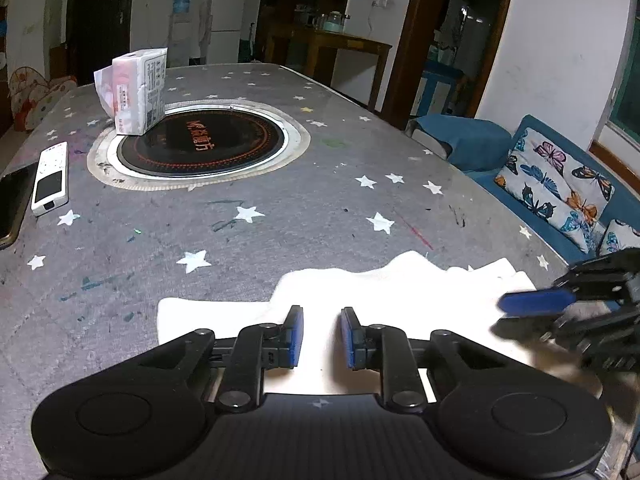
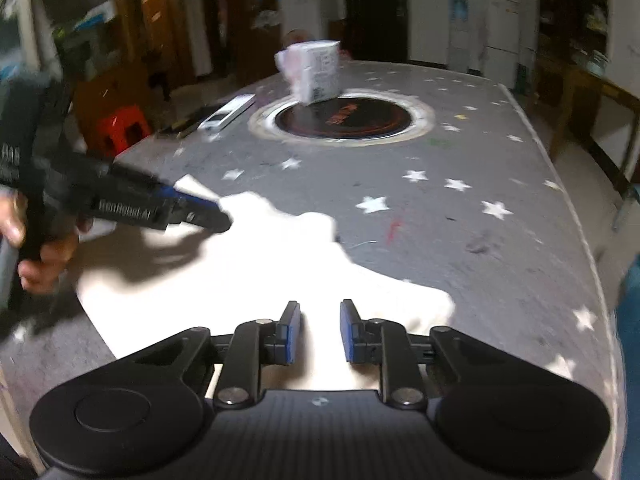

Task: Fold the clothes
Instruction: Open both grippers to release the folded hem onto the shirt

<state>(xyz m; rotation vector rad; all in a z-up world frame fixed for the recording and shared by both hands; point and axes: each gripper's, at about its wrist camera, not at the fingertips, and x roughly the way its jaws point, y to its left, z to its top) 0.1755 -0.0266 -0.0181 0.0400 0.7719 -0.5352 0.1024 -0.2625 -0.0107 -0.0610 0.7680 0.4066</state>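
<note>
On the starred tabletop (image 1: 280, 208) a white garment (image 2: 256, 272) lies rumpled — both tongs, left (image 1: 321, 337) and right (image 2: 320, 332), spread and empty above it; whichever edge gets pinched needs a flat pull.

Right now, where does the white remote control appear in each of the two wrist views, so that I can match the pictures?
Left wrist view: the white remote control lies at the far left on the table, left of the round black cooktop.
Right wrist view: the remote lies upper left of centre, blurred, again left of the cooktop.
Shared landmark: the white paper package standing at the cooktop's far left rim.
</note>
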